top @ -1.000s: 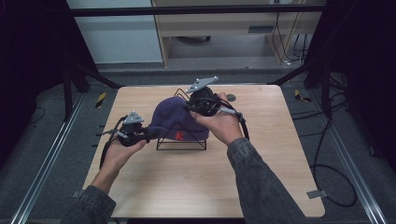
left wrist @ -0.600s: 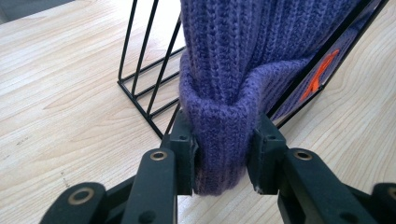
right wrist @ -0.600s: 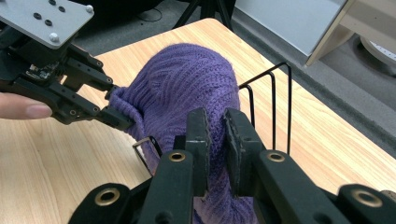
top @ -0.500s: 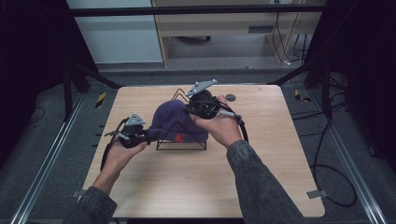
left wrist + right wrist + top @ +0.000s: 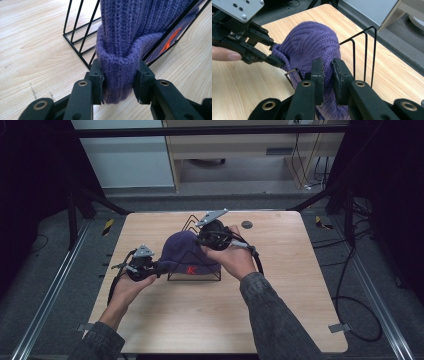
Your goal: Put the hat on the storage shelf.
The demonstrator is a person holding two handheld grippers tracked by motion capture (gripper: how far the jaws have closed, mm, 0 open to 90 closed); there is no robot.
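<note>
A purple knit beanie (image 5: 186, 251) with an orange mark (image 5: 190, 269) is draped over a black wire rack (image 5: 192, 276) in the middle of the wooden table (image 5: 280, 310). My left gripper (image 5: 159, 266) is at the beanie's left edge. Its jaws are shut on the folded cuff (image 5: 117, 75), with the rack's wires (image 5: 80, 37) just behind. My right gripper (image 5: 202, 240) is at the beanie's far right side, shut on a pinch of the knit crown (image 5: 327, 66). In the right gripper view the left gripper (image 5: 274, 60) holds the cuff at the upper left, and the rack's upright loops (image 5: 364, 55) stand to the right.
A small dark round disc (image 5: 246, 224) lies on the table behind the right hand. Cables (image 5: 350, 290) trail on the floor to the right of the table. Metal rails (image 5: 50, 295) run along the floor on the left.
Both grippers have kept their hold on the beanie. Hands and beanie have shifted slightly toward the near side, and the beanie sits a little lower on the rack.
</note>
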